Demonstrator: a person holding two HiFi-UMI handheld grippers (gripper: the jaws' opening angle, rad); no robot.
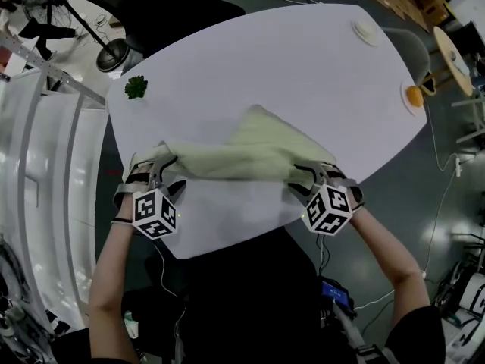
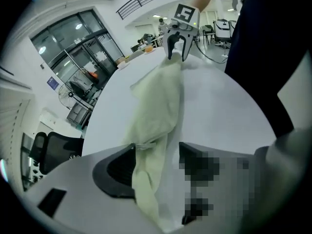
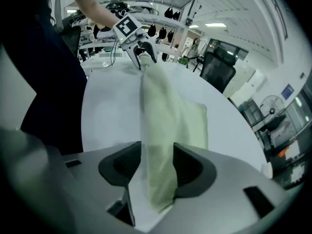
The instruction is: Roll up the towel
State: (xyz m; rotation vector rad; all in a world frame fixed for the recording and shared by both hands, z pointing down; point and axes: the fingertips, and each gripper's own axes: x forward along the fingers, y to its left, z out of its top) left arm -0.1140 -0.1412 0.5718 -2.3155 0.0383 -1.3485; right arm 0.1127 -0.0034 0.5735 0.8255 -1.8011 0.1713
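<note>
The pale green towel (image 1: 250,154) lies bunched along the near edge of the white desk (image 1: 288,59), with one corner spreading toward the middle and its two ends at the grippers. In the head view the marker cubes cover most of each gripper, so the fingers are best read from the gripper views.

The left gripper (image 2: 156,152) has its fingers spread. The towel's end hangs between them, lying against one finger, with bare desk showing beside the other (that finger is partly blotted out and hard to make out). The right gripper (image 3: 157,152) also has its fingers spread, and a fold of towel runs loosely through the gap, filling most of it. Whether the cloth brushes both fingers I cannot tell.

A small green thing (image 1: 136,87) and an orange thing (image 1: 413,95) sit well apart near the desk's edges, both too small to identify. A blue wall sign (image 3: 287,89) is too small to read.
</note>
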